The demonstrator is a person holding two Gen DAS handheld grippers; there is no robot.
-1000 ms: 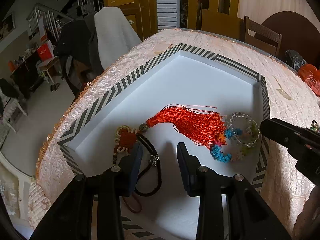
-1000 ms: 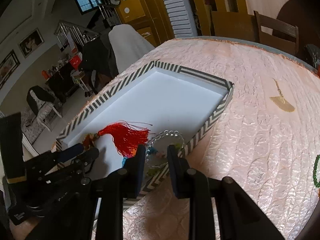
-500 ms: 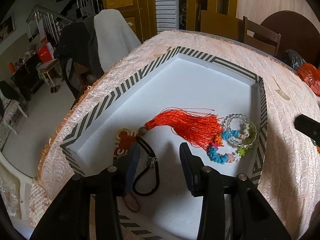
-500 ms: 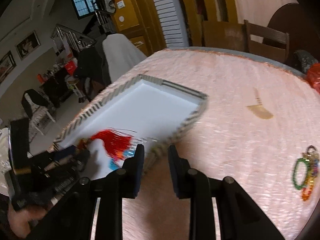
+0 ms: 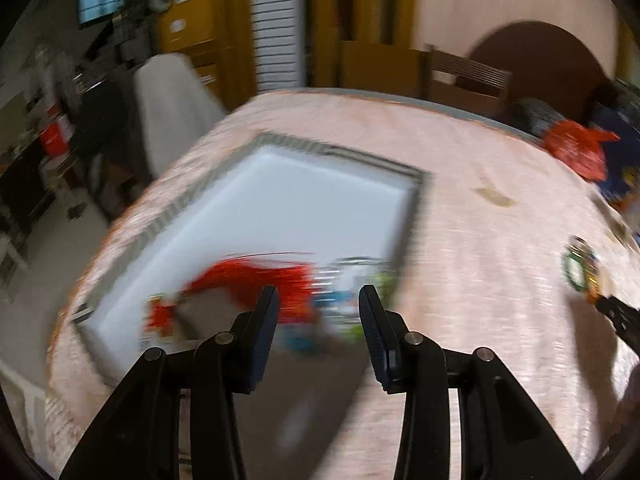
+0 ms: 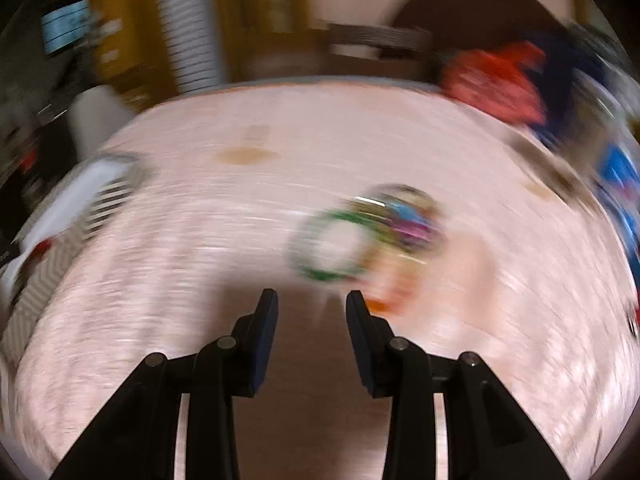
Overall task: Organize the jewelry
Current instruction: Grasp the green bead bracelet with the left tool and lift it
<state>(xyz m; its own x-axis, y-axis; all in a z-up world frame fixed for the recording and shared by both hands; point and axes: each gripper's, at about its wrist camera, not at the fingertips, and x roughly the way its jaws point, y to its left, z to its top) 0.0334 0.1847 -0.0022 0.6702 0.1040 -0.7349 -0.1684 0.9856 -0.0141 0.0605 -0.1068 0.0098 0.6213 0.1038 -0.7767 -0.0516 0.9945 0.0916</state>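
Observation:
Both views are motion-blurred. A striped-rim white tray on the pink tablecloth holds a red tassel and beaded bracelets near its front right corner. My left gripper is open and empty, just in front of these. A green bracelet with colourful pieces lies on the cloth, just ahead of my right gripper, which is open and empty. The same bracelet shows in the left wrist view, with the right gripper's tip beside it.
The tray's corner shows at the left of the right wrist view. A red bag and dark items sit at the table's far right. A wooden chair stands behind the table. A brown stain marks the cloth.
The right gripper has swung right, from the tray to the green bracelet on the cloth. The left gripper has pulled back and turned right. Both stay open and empty.

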